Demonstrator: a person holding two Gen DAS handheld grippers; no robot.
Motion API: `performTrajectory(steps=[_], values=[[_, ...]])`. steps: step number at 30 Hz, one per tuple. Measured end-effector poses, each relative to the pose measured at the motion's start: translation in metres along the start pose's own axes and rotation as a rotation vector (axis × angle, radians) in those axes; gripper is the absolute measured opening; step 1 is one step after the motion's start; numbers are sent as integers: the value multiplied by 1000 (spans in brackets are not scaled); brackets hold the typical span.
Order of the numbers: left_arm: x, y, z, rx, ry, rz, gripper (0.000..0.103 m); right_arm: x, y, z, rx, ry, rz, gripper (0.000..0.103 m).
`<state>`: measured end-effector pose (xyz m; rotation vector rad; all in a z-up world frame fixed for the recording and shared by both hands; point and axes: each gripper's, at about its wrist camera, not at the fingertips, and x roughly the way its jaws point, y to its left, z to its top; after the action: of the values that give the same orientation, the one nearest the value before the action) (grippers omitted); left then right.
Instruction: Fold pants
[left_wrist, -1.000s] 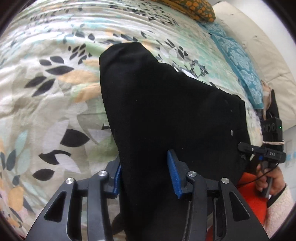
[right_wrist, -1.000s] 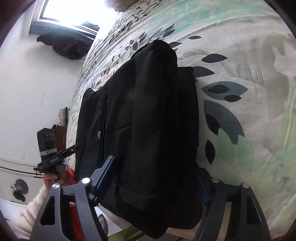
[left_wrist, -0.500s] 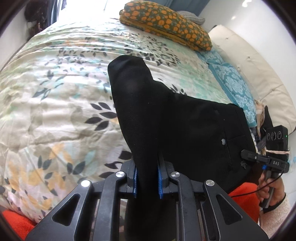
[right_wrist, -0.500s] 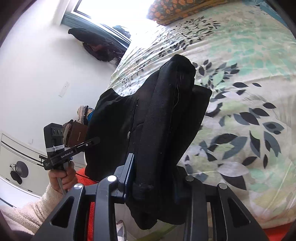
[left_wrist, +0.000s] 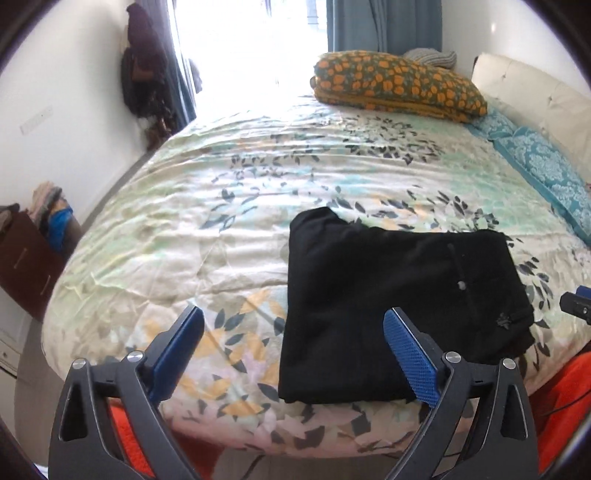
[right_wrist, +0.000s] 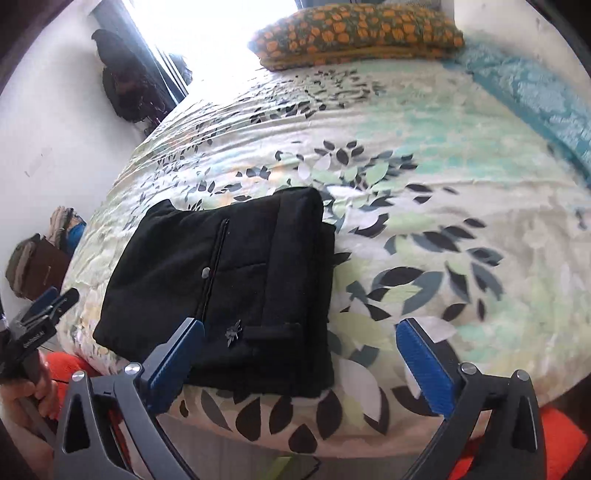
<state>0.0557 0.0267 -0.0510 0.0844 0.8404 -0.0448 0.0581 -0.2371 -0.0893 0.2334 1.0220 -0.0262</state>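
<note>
Left wrist view: the pants (left_wrist: 399, 306) lie folded near the bed's (left_wrist: 258, 206) front edge, so both the left claw (left_wrist: 293, 350) and right claw (right_wrist: 301, 358) gape empty above them.

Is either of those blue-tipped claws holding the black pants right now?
No. Both the left gripper and right gripper stand wide open above the folded black pants lying on the bed.

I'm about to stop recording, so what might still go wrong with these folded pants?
The black pants lie folded near the bed's front edge, so a nudge might slide them off. The far left corner sticks out past the stack and may loosen the fold. Both the left gripper and right gripper hang open close by and might snag the fabric.
</note>
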Motion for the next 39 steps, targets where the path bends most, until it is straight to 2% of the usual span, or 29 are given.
performTrajectory(steps=[2,6,11,21,26,31,39], values=[[-22,-9,-3,10,-1,12,100,-37,18,-4,-48,-25,-55,103],[-58,-16,-18,-13,53,26,100,-105,50,-27,-98,-98,-82,103],[-86,-20,-31,-25,95,-17,100,-141,78,-52,-129,-126,-120,103],[-109,-16,-32,-16,72,41,100,-146,92,-74,-146,-113,-137,103],[-116,-16,-38,0,77,40,100,-154,94,-77,-163,-96,-112,103],[-112,-18,-42,13,101,37,101,-156,92,-80,-208,-81,-137,103],[-115,-25,-47,48,119,4,101,-143,86,-89,-131,-45,-132,103]])
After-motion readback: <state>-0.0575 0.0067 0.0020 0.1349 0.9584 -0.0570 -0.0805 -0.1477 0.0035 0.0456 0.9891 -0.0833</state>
